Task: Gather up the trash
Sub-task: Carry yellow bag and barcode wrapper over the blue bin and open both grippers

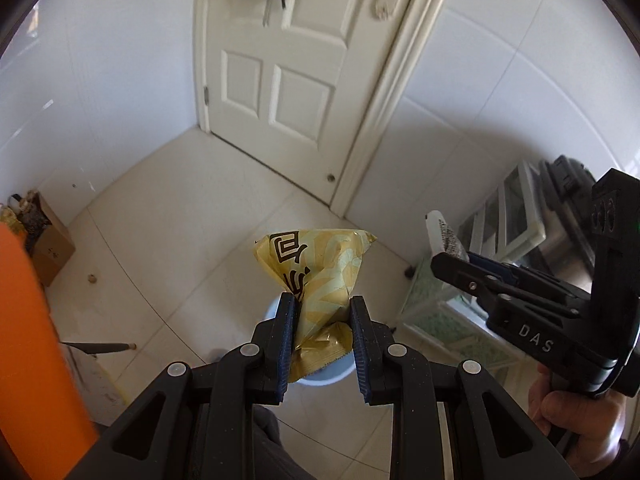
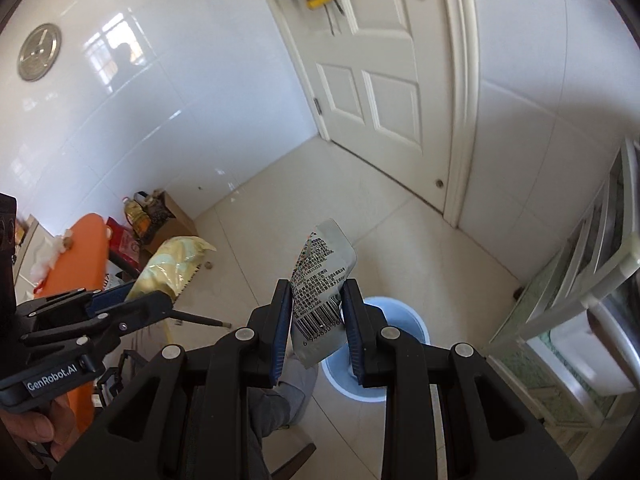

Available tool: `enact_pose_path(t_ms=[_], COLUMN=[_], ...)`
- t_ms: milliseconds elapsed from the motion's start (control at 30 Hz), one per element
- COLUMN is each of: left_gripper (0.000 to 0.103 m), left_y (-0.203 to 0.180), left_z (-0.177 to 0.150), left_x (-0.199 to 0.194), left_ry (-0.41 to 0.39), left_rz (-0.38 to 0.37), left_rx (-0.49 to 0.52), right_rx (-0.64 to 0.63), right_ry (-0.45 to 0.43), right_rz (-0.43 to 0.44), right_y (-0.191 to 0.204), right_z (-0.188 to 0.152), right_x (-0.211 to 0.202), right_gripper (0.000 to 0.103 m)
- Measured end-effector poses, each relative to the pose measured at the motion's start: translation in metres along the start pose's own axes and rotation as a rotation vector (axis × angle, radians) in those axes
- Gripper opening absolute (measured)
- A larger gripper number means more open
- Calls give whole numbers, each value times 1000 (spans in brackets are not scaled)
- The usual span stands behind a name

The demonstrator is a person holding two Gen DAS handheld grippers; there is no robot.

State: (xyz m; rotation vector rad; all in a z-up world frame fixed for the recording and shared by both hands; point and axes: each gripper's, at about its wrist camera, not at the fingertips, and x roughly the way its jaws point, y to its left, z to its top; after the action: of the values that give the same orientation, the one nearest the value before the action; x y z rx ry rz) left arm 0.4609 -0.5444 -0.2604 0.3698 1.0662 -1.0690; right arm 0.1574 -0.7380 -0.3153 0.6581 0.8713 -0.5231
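Yellow foil wrapper is pinched in the left gripper, right above the blue bin at 6 o'clock. The right gripper pinches a grey barcode wrapper; the bin sits toward 5 o'clock, so releasing now likely misses it.

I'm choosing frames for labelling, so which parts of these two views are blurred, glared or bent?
Left wrist view: right tool and shelf behind it motion-blurred; yellow wrapper sharp; door frame bowed. Right wrist view: window glare on wall tiles; barcode wrapper print legible; right edge smeared.
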Motion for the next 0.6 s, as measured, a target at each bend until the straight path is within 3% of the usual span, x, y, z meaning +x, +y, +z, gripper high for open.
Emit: enact_pose_path(t_ms=[200,400,467,500,567,600], left_gripper=[23,27,34,37,55,59], left_y=[-5,0,5,10,14,15], left_z=[14,50,58,75,83,82], left_x=[61,117,137,151,170,175], left_ry=[119,214,258,282,318,326], left_rz=[-21,-56,-57,-57,-37,-19], left_rx=[-7,-45,-62,-73,-86,-87], right_rx=[55,92,101,102,120,132], right_ry=[81,137,170,184,191,197], right_rz=[-6,-15,-14,-22,-32,-30], right_y=[-27,-47,-53,-55,-64,-67], right_z=[-2,2,0,-1,-4,-5], right_x=[42,75,86,90,97,99], right_gripper=[26,29,32,38,41,44])
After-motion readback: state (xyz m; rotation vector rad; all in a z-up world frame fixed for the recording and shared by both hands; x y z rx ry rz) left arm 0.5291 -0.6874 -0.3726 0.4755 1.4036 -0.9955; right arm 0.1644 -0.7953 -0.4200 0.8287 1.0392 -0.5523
